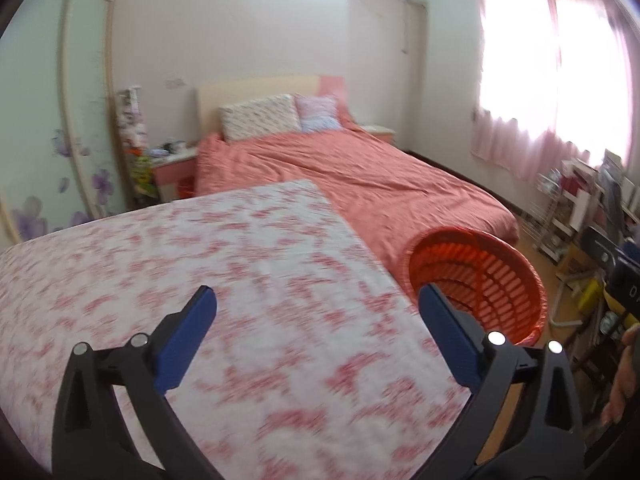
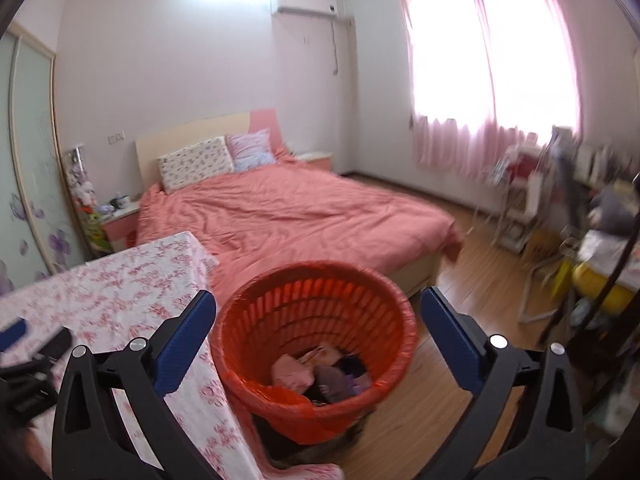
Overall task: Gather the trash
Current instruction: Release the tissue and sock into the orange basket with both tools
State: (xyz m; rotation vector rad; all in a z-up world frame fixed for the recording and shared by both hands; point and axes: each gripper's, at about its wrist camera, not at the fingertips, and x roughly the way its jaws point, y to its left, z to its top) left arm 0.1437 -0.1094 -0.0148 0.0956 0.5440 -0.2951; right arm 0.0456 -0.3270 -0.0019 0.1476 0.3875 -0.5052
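Both grippers, left gripper [image 1: 316, 336] & right gripper [image 2: 318, 338], fingers wide apart w/ nothing held; red slatted plastic basket [image 2: 316, 320] holds trash beside floral-cloth bench [image 1: 200, 260]. Drop step looks done; next calls for locating more litter.

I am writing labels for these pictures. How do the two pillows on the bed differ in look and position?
The flowered pillow is white with small red flowers; the striped pillow is pale pink and blue. The flowered pillow looks flat and boxy and lies nearer the wardrobe side; the striped pillow looks puffier and lies nearer the window side. Both lean against the headboard.
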